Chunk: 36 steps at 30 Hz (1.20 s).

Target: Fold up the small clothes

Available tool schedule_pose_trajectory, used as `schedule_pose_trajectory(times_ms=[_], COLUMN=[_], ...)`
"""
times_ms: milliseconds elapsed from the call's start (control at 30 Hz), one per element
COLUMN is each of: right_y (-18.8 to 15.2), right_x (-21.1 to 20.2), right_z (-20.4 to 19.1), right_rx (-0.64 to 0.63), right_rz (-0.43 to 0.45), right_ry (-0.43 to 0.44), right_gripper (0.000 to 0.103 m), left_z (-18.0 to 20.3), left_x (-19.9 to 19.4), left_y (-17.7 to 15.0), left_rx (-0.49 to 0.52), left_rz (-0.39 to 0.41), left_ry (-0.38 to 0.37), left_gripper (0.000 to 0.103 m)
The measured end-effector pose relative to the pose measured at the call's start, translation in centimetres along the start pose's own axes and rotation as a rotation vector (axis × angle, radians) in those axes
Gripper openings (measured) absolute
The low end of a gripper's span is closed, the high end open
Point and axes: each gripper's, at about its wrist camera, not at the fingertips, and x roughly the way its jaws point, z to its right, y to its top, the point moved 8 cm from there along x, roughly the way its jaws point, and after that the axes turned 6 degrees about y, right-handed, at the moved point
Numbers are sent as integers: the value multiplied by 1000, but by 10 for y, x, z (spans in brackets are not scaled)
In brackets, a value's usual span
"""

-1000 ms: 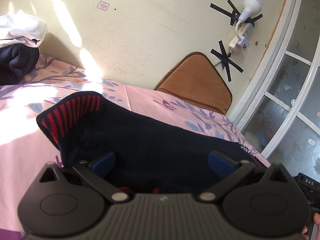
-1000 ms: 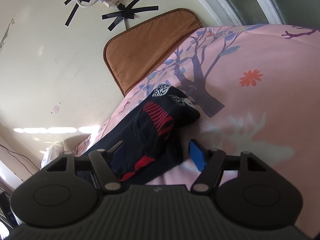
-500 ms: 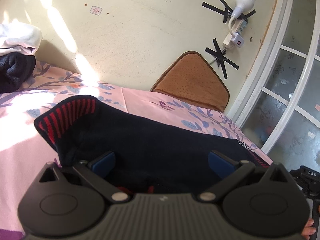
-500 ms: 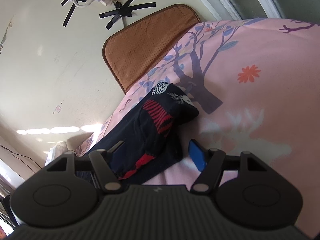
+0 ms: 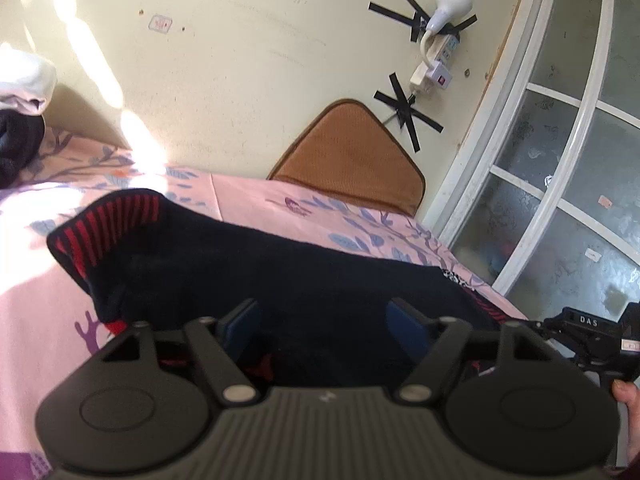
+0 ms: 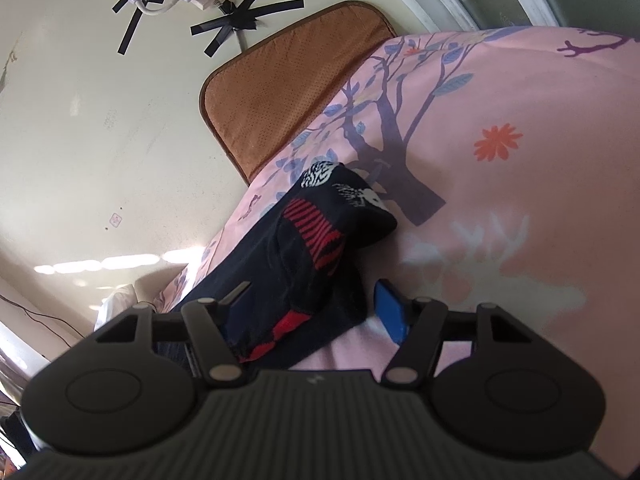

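A dark navy garment [image 5: 304, 280] with red-striped cuffs lies flat on the pink flowered bedsheet [image 5: 256, 204]. My left gripper [image 5: 322, 328] sits low over its near edge. Its jaws are closing, with the dark cloth between the blue pads [image 5: 240, 326], and I see no bunching or lift of the cloth. In the right wrist view the same garment [image 6: 304, 264] ends in a red-striped, white-patterned cuff. My right gripper [image 6: 312, 312] straddles its near corner. Its jaws are closing slightly too, and the right blue pad [image 6: 390, 316] rests on bare sheet beside the cloth.
A brown cushion [image 5: 352, 156] leans on the cream wall. A taped power strip with a bulb [image 5: 436, 56] hangs above it. A white window frame [image 5: 532, 152] borders the bed on the right. White and dark clothes [image 5: 20, 100] are piled far left. A black device [image 5: 592, 332] and a fingertip show at the right.
The left gripper's pads have come much closer together over the dark garment. The right gripper's pads have narrowed slightly. The garment lies where it was.
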Motion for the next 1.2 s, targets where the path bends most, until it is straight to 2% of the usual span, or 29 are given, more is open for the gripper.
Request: schedule_pose_trajectory(times_ms=[100, 133, 200, 233, 300, 400, 467, 500, 600, 667, 733, 800, 833, 867, 900, 933, 1000, 1033, 1133, 1200], right_y=[-10, -14, -16, -14, -10, -12, -22, -30, -68, -102, -142, -183, -198, -204, -208, -207, -188, -175, -132, -107], right_x=[14, 22, 27, 27, 25, 32, 46, 56, 91, 118, 141, 165, 169, 162, 157, 148, 130, 125, 116, 119], right_z=[-14, -19, -31, -45, -85, -145, -183, -201, -247, -269, -279, -272, -265, -264, -264, -265, -268, -269, -269, -259], right_rx=[-17, -17, -16, -63, -228, -415, -543, -612, -795, -898, -1009, -1140, -1201, -1272, -1326, -1346, -1272, -1232, -1136, -1031], right_rz=[-45, -76, -62, -39, 17, 35, 3, -18, -105, -181, -277, -425, -443, -395, -392, -398, -409, -394, -269, -225], right_ry=[-1, 2, 13, 23, 31, 91, 130, 146, 198, 242, 262, 229, 219, 229, 229, 248, 327, 334, 289, 258], right_gripper=[45, 28, 27, 26, 26, 26, 26, 26, 26, 26, 26, 28, 34, 41, 44, 45, 45, 45, 45, 45], left_z=[-6, -9, -14, -16, -20, -32, -51, -63, -98, -121, -137, -147, -149, -149, -148, -147, -144, -141, -128, -119], left_x=[10, 10, 9, 8, 1, -25, -51, -63, -91, -105, -111, -112, -110, -108, -105, -101, -88, -82, -61, -42], left_y=[-4, -4, -4, -4, -1, 15, 27, 31, 37, 39, 39, 37, 37, 38, 40, 43, 51, 54, 64, 63], left_rx=[-39, -57, -92, -109, -141, -208, -253, -266, -285, -324, -365, -387, -390, -385, -373, -355, -326, -310, -270, -245], left_rz=[-64, -69, -70, -69, -50, 59, 152, 186, 232, 243, 239, 222, 218, 214, 209, 198, 171, 155, 119, 67], left_ry=[4, -1, -23, -36, -70, -122, -124, -101, 11, 58, 78, 99, 103, 102, 102, 106, 122, 126, 111, 121], left_gripper=[40, 39, 36, 36, 36, 37, 40, 40, 41, 46, 52, 71, 74, 76, 78, 79, 83, 83, 84, 84])
